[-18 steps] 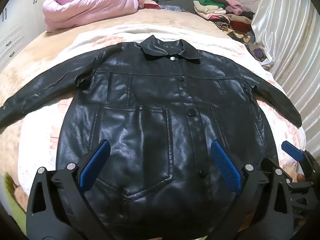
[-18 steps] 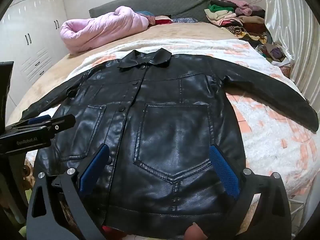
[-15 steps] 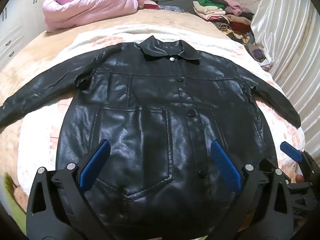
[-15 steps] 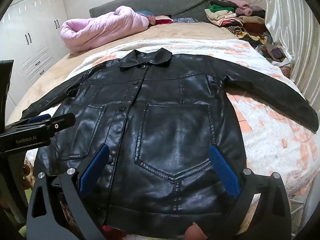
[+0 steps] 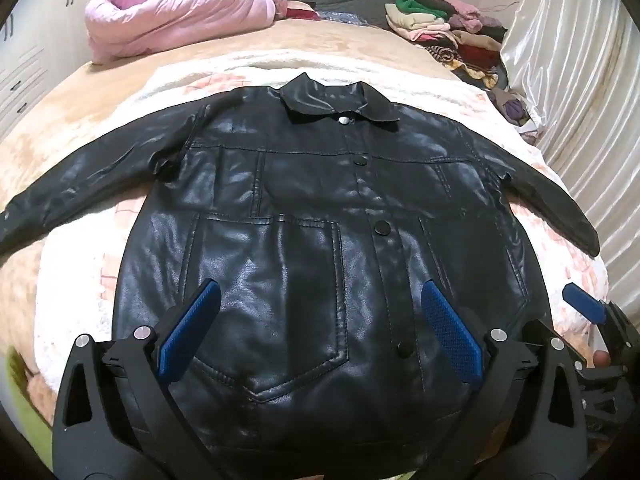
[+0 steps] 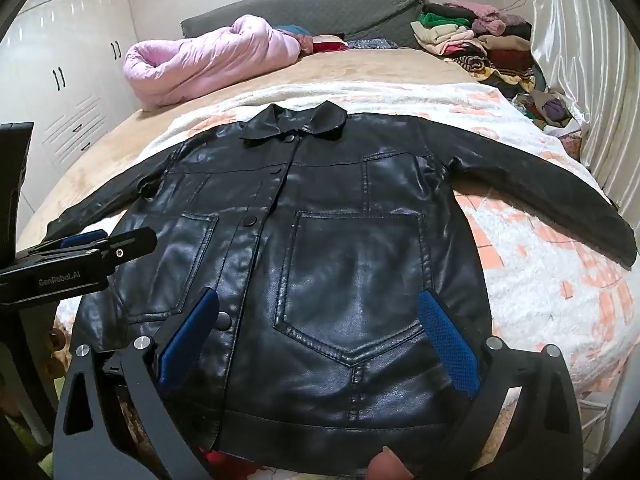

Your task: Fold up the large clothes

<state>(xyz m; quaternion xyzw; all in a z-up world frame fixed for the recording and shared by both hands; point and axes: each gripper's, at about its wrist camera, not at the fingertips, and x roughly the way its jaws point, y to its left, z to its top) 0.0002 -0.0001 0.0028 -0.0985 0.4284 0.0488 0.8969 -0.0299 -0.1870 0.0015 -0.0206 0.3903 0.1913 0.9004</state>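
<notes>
Right now the jacket [image 5: 320, 240] lies flat, front up, on the bed [image 5: 100, 92], collar far, hem nearest both tools. Left gripper [image 5: 320, 336] and right gripper [image 6: 320, 336] hover wide open over the hem, empty; each sleeve stretches sideways, one per side.

Black glossy jacket [image 5: 304, 248]; white blanket [image 6: 560, 280], peach-pink checks; pink quilt [image 5: 176, 20]; blue-padded black tongs [image 5: 320, 328].

Black leather-look jacket [image 5: 304, 216]: glossy, creased, stitched seams. White-and-pink blanket [image 6: 552, 280] beneath: fleecy, matt. Pink quilt [image 5: 176, 20] at bed's head: soft, puffy cloth. Gripper pads [image 5: 450, 330]: blue, finely textured; frames matt black plastic, metal screws.
</notes>
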